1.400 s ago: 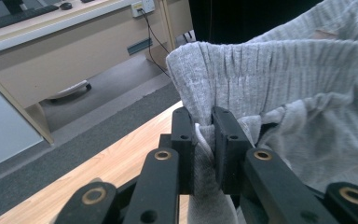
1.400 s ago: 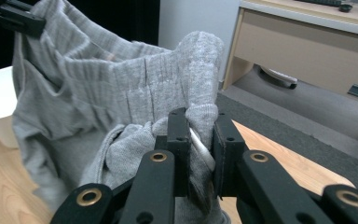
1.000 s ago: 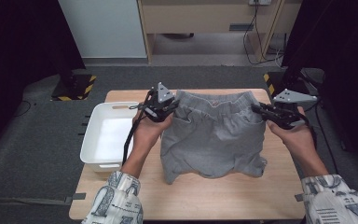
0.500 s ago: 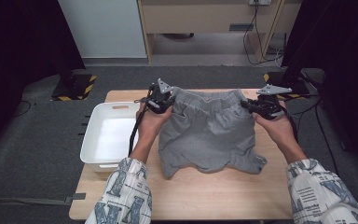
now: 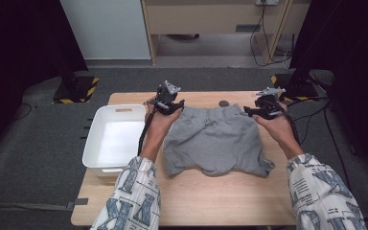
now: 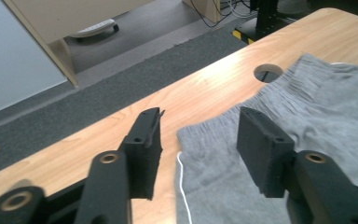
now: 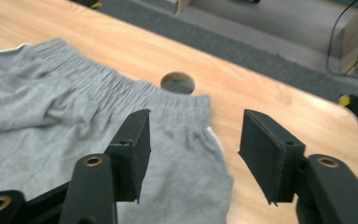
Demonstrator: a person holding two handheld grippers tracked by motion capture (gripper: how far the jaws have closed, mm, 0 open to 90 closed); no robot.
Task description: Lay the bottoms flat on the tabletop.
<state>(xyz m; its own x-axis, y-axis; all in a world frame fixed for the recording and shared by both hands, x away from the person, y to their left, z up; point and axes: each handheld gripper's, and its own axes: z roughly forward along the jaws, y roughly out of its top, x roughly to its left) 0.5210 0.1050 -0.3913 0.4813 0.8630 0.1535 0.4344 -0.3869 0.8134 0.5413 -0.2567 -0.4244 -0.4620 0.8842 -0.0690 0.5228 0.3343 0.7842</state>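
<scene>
A pair of grey cotton jersey shorts with an elastic, gathered waistband point(image 5: 214, 140) lies flat in the middle of the light wooden table point(image 5: 206, 199), waistband toward the far edge and the two leg openings toward the near edge, where the cloth is a little rumpled. A thin white drawstring point(image 6: 182, 182) shows at the waistband's left corner in the left gripper view. Just beyond the waistband, a round cable hole point(image 5: 224, 103) is cut into the tabletop.

The left gripper point(image 5: 170, 104) hovers at the far left corner of the waistband. Its jaws have just been opening and now stand about half apart; the corner of the cloth lies below the gap, and neither pad presses on it. The right gripper point(image 5: 261, 109) sits at the far right corner of the waistband, its jaws likewise just opened to roughly half width, with the waistband's end under the gap and nothing gripped.

The person's forearms, in white sleeves patterned with blue point(image 5: 129, 201), come in from the near edge on either side of the shorts. To the left of the shorts, a white rectangular plastic bin point(image 5: 97, 139) stands on the table's left edge.
</scene>
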